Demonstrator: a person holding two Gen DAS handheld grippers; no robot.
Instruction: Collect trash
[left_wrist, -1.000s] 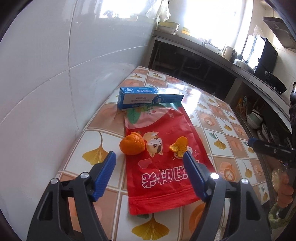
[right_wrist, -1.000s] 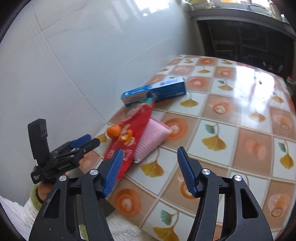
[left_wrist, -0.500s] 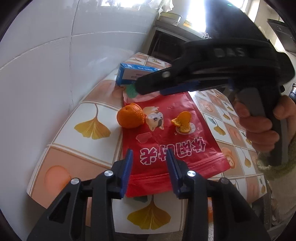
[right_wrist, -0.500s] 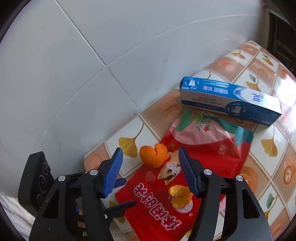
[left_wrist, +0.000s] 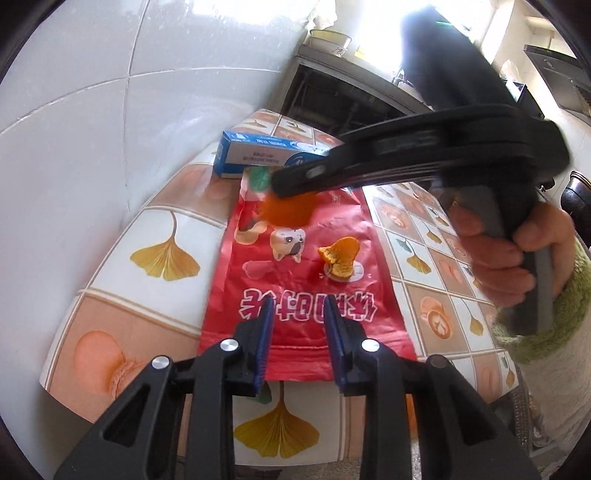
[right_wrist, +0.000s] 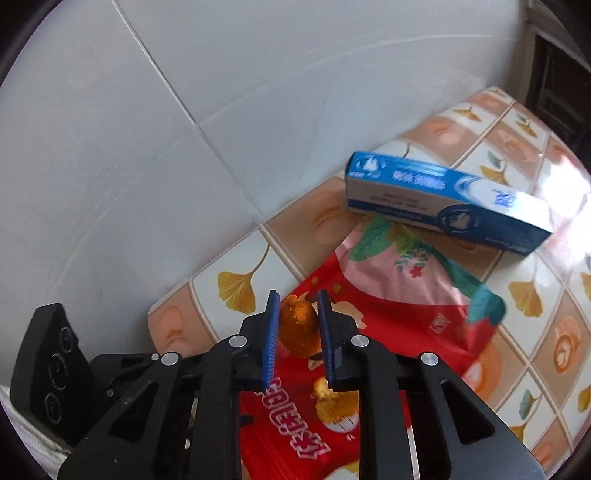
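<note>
The right tool (right_wrist: 295, 325) is closing its jaws around the orange peel (right_wrist: 299, 328) at the far end of the red bag (left_wrist: 303, 280) on the counter (left_wrist: 162, 229). The left tool (left_wrist: 299, 332), jaws narrowing on nothing, hovers over the bag's near edge. A second peel piece (left_wrist: 338, 258) lies between them, nearer the left tool.

Red bag (left_wrist: 303, 288), orange peel (left_wrist: 338, 256), blue box (right_wrist: 443, 199), seemingly ginkgo-leaf-patterned table (left_wrist: 166, 254)
</note>
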